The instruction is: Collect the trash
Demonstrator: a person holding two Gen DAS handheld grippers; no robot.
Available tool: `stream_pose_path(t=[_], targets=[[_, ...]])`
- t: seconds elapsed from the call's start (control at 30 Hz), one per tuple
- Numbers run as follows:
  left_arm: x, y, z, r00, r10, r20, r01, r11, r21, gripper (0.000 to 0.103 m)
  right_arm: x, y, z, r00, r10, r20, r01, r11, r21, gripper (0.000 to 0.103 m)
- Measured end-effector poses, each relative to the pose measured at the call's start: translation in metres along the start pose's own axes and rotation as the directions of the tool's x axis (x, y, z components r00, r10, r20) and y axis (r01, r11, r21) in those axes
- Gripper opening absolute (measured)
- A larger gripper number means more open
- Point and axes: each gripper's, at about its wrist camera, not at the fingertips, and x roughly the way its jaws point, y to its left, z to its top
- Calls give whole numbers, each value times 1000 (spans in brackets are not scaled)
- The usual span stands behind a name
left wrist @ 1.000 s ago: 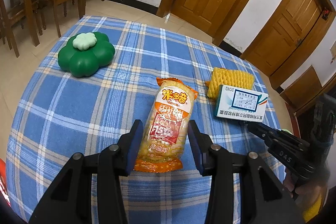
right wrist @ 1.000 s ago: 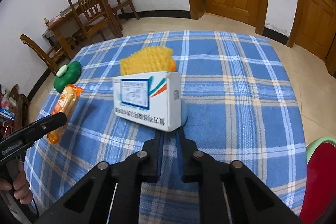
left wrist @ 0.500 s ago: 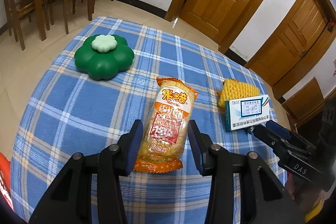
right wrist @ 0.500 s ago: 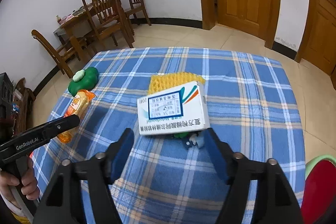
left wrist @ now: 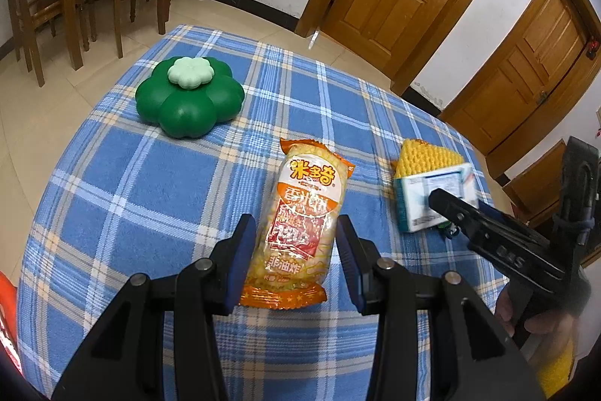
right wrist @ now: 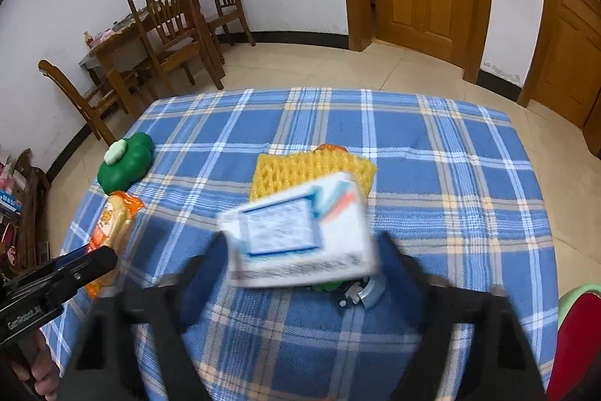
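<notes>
The snack packet (left wrist: pixel 303 217) was a long orange-and-yellow foil wrapper with red print and crimped ends, lying lengthwise on the blue checked tablecloth (left wrist: pixel 157 183). The left gripper (left wrist: pixel 296 256) held it, both blue pads against its sides. To the right lay a white carton (right wrist: pixel 300 239) with a blue label, blurred, resting partly on yellow foam netting (right wrist: pixel 311 168). The right gripper (right wrist: pixel 300 250) straddled the carton, its jaws closing and, as far as the blur showed, not yet pressing it. A green flower-shaped container (left wrist: pixel 188 100) sat far left.
</notes>
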Motion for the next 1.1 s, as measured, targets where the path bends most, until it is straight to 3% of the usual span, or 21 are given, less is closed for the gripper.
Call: stream_pose_path(t=[0.17, 0.27, 0.83, 1.1], targets=[[-1, 0, 0, 1000, 0, 3, 0, 1000, 0, 44, -12, -4, 0, 998, 43, 44, -45, 999, 32, 37], [-1, 0, 0, 1000, -4, 2, 4, 1000, 0, 44, -22, -4, 0, 996, 68, 61, -71, 997, 38, 32], [-19, -18, -4, 999, -37, 17, 36, 999, 27, 44, -84, -10, -24, 979, 106, 173, -119, 991, 67, 26], [-29, -35, -12, 998, -61, 16, 59, 996, 62, 44, -108, -39, -60, 988, 62, 142, -86, 982, 169, 26]])
